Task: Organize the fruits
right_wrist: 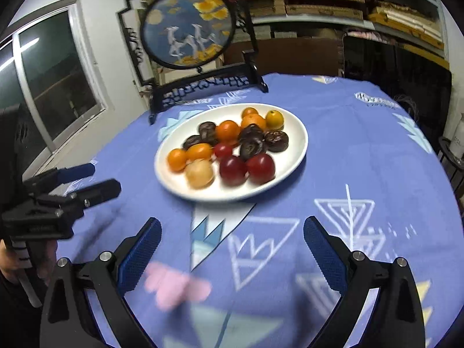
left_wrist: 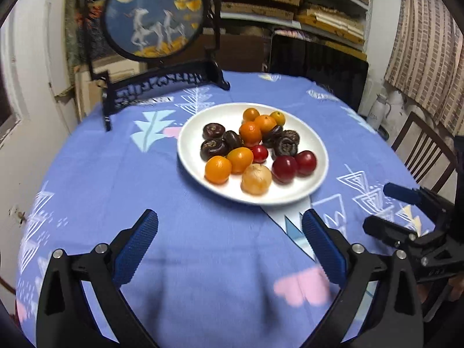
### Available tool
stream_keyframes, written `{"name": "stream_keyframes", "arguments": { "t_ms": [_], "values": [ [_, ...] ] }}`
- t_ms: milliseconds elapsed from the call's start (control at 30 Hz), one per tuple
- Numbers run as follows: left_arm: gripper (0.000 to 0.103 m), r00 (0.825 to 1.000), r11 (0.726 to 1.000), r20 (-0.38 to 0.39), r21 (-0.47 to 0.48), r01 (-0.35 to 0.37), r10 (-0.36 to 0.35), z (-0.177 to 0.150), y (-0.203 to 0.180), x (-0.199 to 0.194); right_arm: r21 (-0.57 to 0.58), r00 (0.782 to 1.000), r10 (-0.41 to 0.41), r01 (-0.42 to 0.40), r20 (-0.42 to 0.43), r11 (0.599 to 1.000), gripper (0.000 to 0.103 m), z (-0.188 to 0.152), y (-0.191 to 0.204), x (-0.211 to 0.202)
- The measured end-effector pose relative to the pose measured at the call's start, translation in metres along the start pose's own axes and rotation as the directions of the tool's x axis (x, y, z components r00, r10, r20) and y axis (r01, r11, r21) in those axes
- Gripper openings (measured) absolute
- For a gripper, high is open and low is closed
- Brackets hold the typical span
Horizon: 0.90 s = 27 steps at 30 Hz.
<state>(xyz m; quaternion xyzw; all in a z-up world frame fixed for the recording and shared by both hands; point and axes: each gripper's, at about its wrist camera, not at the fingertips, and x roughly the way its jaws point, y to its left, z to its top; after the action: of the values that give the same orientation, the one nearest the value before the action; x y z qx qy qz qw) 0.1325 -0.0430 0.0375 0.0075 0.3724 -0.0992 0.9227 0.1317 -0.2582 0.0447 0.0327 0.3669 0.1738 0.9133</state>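
A white plate [left_wrist: 194, 148] sits mid-table on the blue cloth and shows in the right wrist view too [right_wrist: 293, 156]. It holds mixed fruit: several orange kumquats [left_wrist: 218, 169], dark brown water chestnuts [left_wrist: 213, 148], red cherry tomatoes [left_wrist: 284, 168] and one pale tan round fruit [left_wrist: 256, 179]. My left gripper [left_wrist: 230, 226] is open and empty, a short way in front of the plate. My right gripper [right_wrist: 232, 232] is open and empty, also in front of the plate. Each gripper shows in the other's view, the right one [left_wrist: 385, 207] and the left one [right_wrist: 101, 178].
A round embroidered screen on a black carved stand [left_wrist: 153, 14] stands at the table's far left edge, behind the plate. A wooden chair [left_wrist: 423, 150] is at the right. Shelves with stacked frames [right_wrist: 333, 3] line the back wall. A window [right_wrist: 52, 81] is at the left.
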Motion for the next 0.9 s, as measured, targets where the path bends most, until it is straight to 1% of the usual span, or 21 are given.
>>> {"name": "stream_keyframes", "arguments": {
  "t_ms": [100, 200, 333, 433, 667, 900],
  "values": [
    [0.098, 0.998, 0.999, 0.05, -0.008, -0.042, 0.042, -0.013, -0.004, -0.036, -0.008, 0.999, 0.007, -0.006, 0.035, 1.0, 0.099, -0.012, 0.011, -0.028],
    [0.098, 0.991, 0.996, 0.095, -0.005, -0.092, 0.093, -0.025, -0.011, -0.071, -0.017, 0.996, 0.015, -0.014, 0.084, 1.0, 0.099, -0.024, 0.021, -0.059],
    [0.098, 0.988, 0.997, 0.13, 0.008, -0.08, 0.078, -0.039, -0.018, -0.103, -0.022, 0.989, 0.023, -0.02, 0.144, 1.0, 0.099, -0.04, 0.03, -0.098],
    [0.098, 0.981, 0.994, 0.165, 0.024, -0.103, 0.098, -0.048, -0.026, -0.123, -0.026, 0.985, 0.011, -0.007, 0.171, 1.0, 0.099, -0.05, 0.035, -0.118],
    [0.098, 0.975, 0.994, 0.204, 0.037, -0.101, 0.092, -0.056, -0.038, -0.146, -0.027, 0.98, -0.017, 0.023, 0.197, 0.999, 0.099, -0.063, 0.039, -0.141],
    [0.098, 0.973, 0.993, 0.209, 0.046, -0.107, 0.095, -0.058, -0.047, -0.15, -0.017, 0.978, -0.023, 0.027, 0.207, 0.999, 0.099, -0.068, 0.035, -0.147]
  ]
}}
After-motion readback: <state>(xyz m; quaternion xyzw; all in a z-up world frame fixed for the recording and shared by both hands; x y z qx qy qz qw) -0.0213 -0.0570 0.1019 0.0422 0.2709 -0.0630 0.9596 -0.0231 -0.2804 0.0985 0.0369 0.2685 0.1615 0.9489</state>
